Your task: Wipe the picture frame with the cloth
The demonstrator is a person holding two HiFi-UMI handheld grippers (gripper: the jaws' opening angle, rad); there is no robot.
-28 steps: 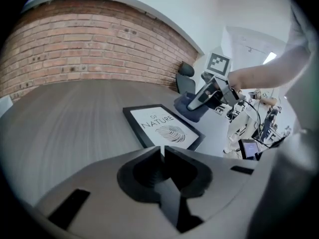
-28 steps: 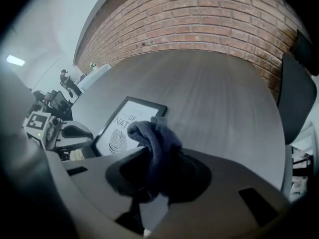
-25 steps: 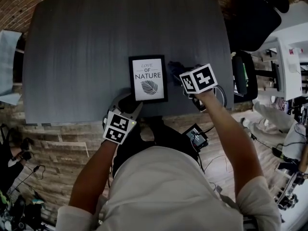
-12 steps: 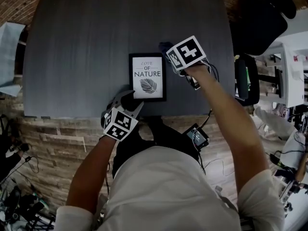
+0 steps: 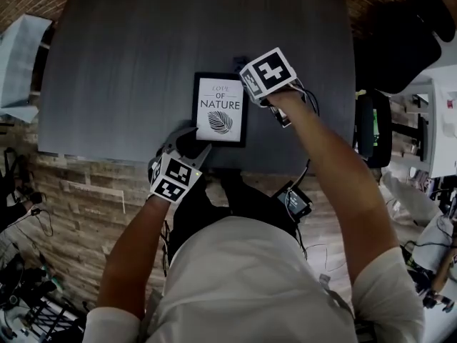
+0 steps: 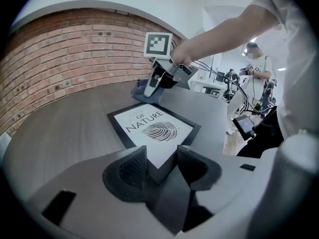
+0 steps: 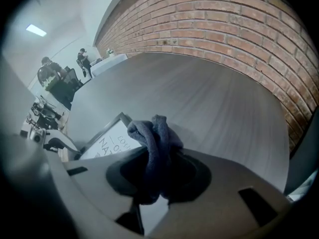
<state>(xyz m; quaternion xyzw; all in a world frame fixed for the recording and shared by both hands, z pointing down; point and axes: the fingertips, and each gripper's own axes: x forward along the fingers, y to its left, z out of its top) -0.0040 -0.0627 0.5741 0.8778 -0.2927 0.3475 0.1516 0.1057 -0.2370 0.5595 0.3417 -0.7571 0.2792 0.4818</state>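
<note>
My right gripper (image 7: 158, 171) is clamped on a bunched blue-grey cloth (image 7: 152, 133), which pokes out past the jaws at the far right corner of the picture frame (image 5: 221, 109); I cannot tell whether cloth and frame touch. The frame lies flat, print up, on the dark worktop (image 5: 121, 56), near its front edge. My left gripper (image 6: 161, 164) is at the frame's near left corner. Its jaws have just been opening and stand apart, that corner between them, not gripped
</note>
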